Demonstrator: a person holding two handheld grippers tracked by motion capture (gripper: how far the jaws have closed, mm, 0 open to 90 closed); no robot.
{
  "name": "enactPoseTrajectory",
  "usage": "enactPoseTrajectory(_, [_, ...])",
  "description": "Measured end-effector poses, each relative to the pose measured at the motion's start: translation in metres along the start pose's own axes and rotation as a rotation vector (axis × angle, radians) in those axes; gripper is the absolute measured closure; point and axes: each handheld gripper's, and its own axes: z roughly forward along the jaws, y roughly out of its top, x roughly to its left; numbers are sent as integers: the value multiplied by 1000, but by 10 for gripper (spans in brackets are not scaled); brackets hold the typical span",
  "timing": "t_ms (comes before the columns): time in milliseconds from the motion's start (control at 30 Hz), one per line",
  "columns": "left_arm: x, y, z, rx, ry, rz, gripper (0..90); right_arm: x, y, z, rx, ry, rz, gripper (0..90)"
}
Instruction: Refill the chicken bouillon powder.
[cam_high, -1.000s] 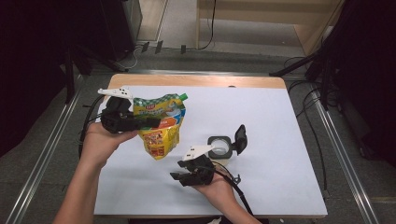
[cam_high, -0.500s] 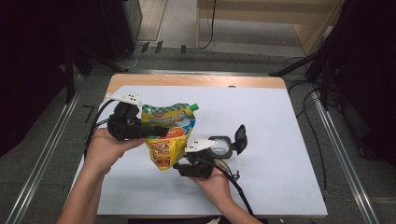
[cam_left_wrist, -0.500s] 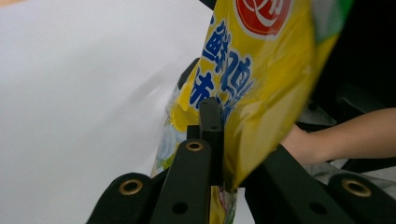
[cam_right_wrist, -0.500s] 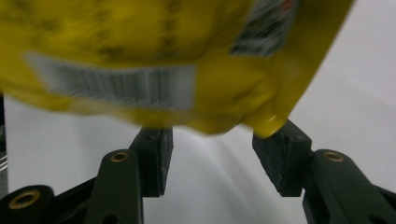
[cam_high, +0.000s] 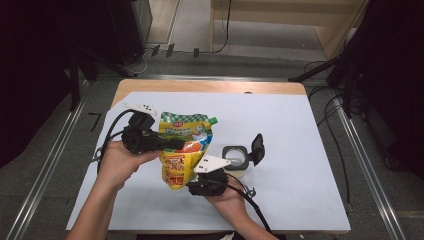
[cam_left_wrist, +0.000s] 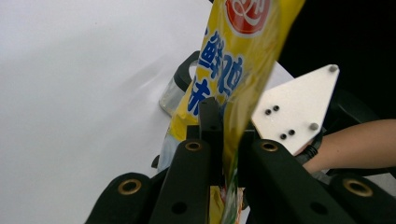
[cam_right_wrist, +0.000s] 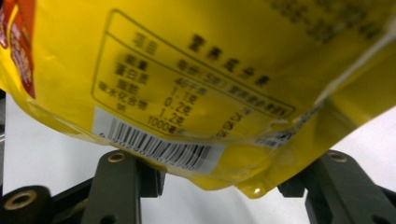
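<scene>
Pouch (cam_high: 186, 145): clamped at its side by left tool (cam_high: 172, 145); lower end set between right tool's (cam_high: 192, 187) jaws, just opening, pads apart.

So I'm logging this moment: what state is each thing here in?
Yellow pouch: lifted off the table, green cap on.
Jar: upright on the table, lid flipped open.
Left gripper: shut on the pouch's edge.
Right gripper: fingers apart and just opening under the pouch's bottom corner.

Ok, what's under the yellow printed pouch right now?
Under the yellow printed pouch, the right gripper sits with its jaws apart beneath the bottom edge, having just been opening. Below that lies the white table sheet. The pouch covers the jaw tips, so contact is unclear.
</scene>
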Motion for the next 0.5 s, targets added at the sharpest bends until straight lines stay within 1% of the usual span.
enactPoseTrajectory(33, [0, 0, 1, -6, 0, 0, 889, 0, 0, -1, -1, -15, -1, 481])
enactPoseTrajectory(67, [-1, 0, 2, -16, 2, 0, 888, 0, 0, -2, 1, -15, 2, 482])
enactPoseTrajectory(133, [-2, 1, 3, -21, 5, 5, 883, -2, 0, -4, 2, 5, 26, 487])
enactPoseTrajectory(200, [-4, 1, 5, -19, 16, 18, 880, -2, 0, -5, 3, 15, 36, 489])
enactPoseTrajectory(267, [-5, 2, 8, -30, 13, 14, 873, 0, -1, -7, 9, 25, 52, 490])
enactPoseTrajectory(300, [-6, 2, 10, -29, 13, 21, 870, 0, -1, -7, 10, 28, 57, 492])
enactPoseTrajectory(367, [-8, 2, 14, -19, 31, 34, 863, 1, -1, -7, 11, 33, 59, 492])
enactPoseTrajectory(400, [-9, 2, 16, -16, 30, 37, 858, 2, -1, -7, 17, 42, 63, 492])
enactPoseTrajectory(500, [-9, 2, 22, -12, 32, 45, 841, 5, -2, -7, 23, 48, 60, 495])
